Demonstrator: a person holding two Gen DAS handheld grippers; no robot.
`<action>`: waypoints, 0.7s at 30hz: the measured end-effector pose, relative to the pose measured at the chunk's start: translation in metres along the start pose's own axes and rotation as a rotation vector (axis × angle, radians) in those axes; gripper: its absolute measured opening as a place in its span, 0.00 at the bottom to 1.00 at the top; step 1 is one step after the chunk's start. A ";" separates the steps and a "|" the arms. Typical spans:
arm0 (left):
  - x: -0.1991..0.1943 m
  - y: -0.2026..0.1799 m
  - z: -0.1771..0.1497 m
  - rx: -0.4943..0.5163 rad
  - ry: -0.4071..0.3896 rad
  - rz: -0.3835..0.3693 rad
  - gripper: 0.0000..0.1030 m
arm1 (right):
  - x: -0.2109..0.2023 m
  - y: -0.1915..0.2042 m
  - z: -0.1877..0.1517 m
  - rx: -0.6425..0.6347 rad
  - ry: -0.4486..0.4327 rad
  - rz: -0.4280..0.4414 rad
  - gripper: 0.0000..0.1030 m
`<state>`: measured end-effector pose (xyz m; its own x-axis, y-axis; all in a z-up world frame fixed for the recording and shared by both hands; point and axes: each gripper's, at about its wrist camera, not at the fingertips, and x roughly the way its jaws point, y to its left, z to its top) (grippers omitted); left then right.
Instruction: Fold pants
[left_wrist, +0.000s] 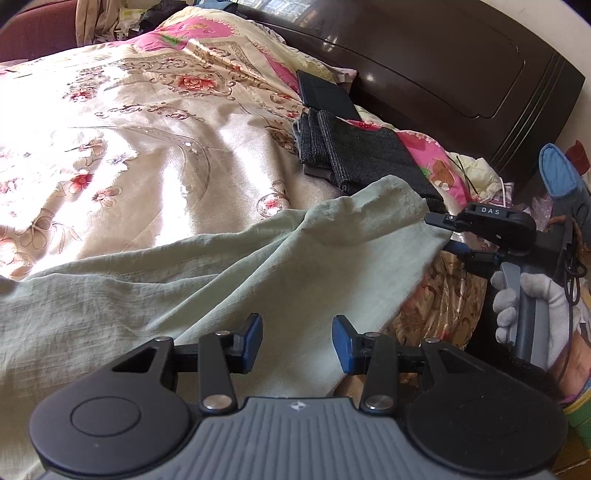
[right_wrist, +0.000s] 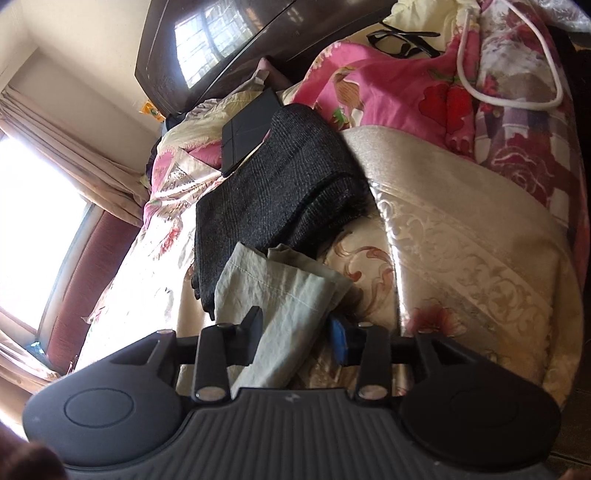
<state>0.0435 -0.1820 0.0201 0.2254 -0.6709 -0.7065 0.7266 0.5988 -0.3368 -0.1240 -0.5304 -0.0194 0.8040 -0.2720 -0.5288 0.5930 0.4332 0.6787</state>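
Between right tongs (right_wrist: 295, 332) parted pads: pants (right_wrist: 291, 314) hem edge.

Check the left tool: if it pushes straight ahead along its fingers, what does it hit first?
Most likely the pale green pants. The left tool is open, angled down, with the cloth spread directly past its tips. Depth is unclear, so contact could come almost at once.

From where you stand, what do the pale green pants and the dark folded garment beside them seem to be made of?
The pale green pants look like thin, matte woven cotton or linen: fine crinkles, soft drape, a stitched hem. The dark folded garment looks like a thicker charcoal weave or knit, with a speckled grain and a bulky fold. The exact fibres cannot be told.
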 end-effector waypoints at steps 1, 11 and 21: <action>-0.001 0.000 -0.002 0.002 0.002 0.005 0.53 | 0.001 0.006 0.000 -0.031 -0.006 -0.005 0.39; -0.002 0.003 -0.006 0.024 0.004 0.044 0.53 | 0.028 0.007 -0.004 -0.030 0.040 0.019 0.32; -0.019 -0.009 0.002 0.147 -0.079 0.120 0.58 | -0.052 0.060 0.028 0.039 -0.082 0.391 0.04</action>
<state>0.0344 -0.1754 0.0378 0.3619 -0.6345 -0.6829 0.7773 0.6098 -0.1547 -0.1287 -0.5145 0.0627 0.9692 -0.1615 -0.1858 0.2419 0.4848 0.8405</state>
